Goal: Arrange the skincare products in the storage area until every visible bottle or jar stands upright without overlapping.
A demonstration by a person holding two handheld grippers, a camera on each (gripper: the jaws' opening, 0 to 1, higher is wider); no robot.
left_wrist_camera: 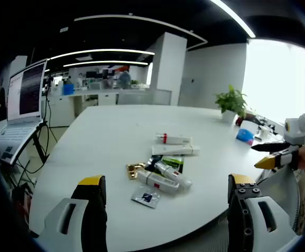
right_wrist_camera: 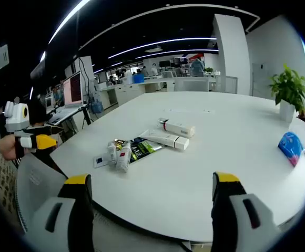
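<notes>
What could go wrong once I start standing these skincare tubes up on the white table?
The tubes in the near cluster lie touching each other and a dark packet, so closing on one may drag its neighbours. The long white tube looks slender and could topple when stood on its cap. The flat sachet may be hard for the open left gripper to pinch off the table.

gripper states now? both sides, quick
Left gripper: open, holding nothing, short of the tubes.
Right gripper: open, holding nothing, off the table edge.
</notes>
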